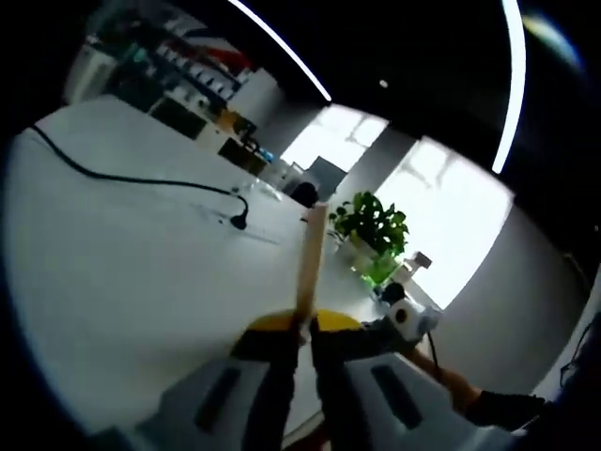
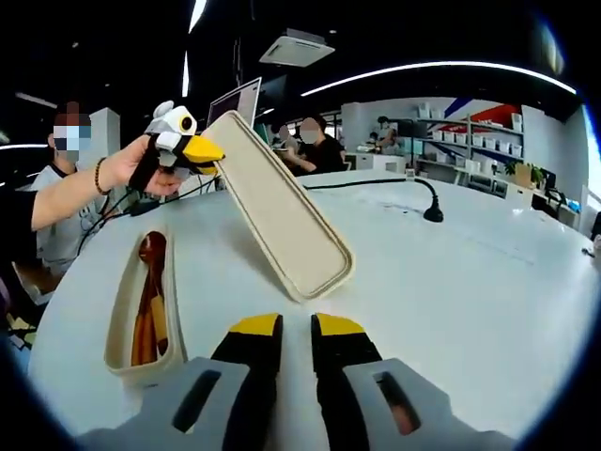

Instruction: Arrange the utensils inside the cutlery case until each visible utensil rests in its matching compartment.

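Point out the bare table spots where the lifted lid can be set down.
Bare table lies right of the lid, out to the black cable, and between the lid and the cutlery case. It is crowded at the left: the case holds wooden utensils, and the left gripper clamps the lid's top edge, its lower end at the table.

An open-plan office or lab: a broad white desk (image 2: 488, 282) carries a black cable (image 2: 376, 182), shelving with boxes (image 2: 470, 132) stands at two o'clock, seated people (image 2: 319, 141) work at twelve o'clock, under linear ceiling lights (image 2: 441, 70). A potted plant (image 1: 371, 225) sits by bright windows (image 1: 451, 225).
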The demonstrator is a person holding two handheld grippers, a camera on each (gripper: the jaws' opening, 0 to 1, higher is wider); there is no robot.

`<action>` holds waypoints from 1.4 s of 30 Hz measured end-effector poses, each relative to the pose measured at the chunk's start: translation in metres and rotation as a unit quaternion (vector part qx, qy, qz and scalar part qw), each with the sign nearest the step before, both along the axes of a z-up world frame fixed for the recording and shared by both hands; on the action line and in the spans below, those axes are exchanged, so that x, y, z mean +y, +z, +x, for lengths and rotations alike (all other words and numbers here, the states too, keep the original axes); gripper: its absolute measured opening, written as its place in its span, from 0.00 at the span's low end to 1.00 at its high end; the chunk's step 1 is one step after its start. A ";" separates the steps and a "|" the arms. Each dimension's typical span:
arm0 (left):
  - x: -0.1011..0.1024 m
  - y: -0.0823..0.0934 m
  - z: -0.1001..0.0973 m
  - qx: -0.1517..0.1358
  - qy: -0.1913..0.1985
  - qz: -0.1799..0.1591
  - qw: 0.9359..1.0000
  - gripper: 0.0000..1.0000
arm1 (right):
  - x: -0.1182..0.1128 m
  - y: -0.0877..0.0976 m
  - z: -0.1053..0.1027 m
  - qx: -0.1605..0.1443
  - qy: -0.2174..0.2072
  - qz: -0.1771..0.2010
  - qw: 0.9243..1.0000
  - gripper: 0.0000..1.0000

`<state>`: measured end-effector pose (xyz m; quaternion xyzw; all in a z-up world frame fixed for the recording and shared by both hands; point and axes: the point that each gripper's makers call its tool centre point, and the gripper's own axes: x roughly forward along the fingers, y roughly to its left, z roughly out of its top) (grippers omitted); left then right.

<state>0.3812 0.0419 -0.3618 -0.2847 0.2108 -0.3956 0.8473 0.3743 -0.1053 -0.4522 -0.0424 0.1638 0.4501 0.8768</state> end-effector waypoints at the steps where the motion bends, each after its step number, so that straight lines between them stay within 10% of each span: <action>1: 0.001 0.002 0.000 -0.003 -0.001 -0.003 1.000 0.04 | -0.001 0.005 0.000 0.001 -0.003 0.017 1.000 0.12; 27: -0.011 0.071 -0.020 -0.036 0.010 -0.121 0.992 0.04 | -0.005 0.065 -0.036 0.043 -0.019 0.244 0.969 0.25; 42: -0.008 0.085 -0.033 -0.053 0.009 -0.132 0.990 0.04 | -0.020 0.084 -0.045 0.018 -0.038 0.238 0.970 0.27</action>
